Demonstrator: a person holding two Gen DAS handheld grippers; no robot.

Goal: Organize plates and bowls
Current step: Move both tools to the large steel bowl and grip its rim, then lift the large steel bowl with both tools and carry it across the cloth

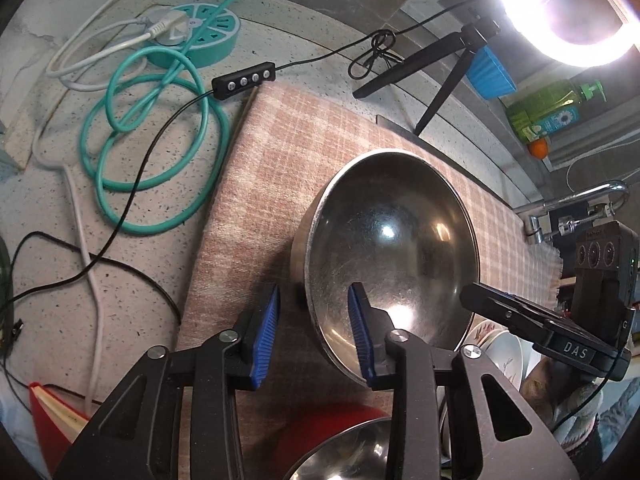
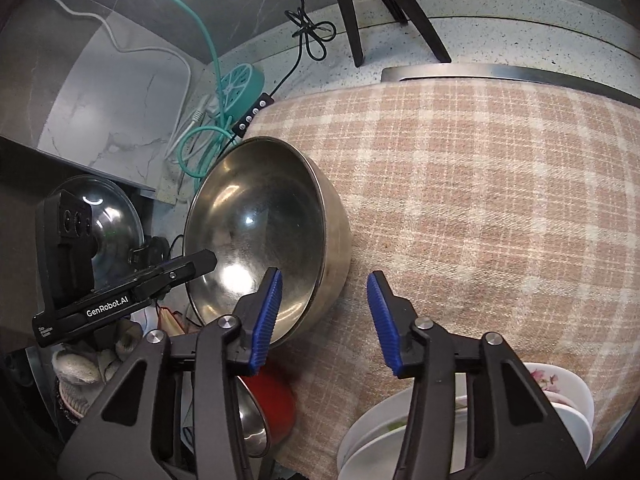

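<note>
Between both tongs sits the steel bowl: left tongs straddle its near rim, right tongs its opposite rim; both part-open, unclamped.

Blown-out ring light top right, bright glints inside steel bowl, sharp focus, fisheye bending, dark corners

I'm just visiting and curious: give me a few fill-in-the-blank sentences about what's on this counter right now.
1. The steel bowl rests on a checked ____.
2. Both grippers straddle the bowl's ____, the left gripper and the right gripper on opposite sides.
3. The gripper pads are coloured ____.
4. The round power strip and its coiled cable are ____.

Missing words: cloth; rim; blue; teal
</note>
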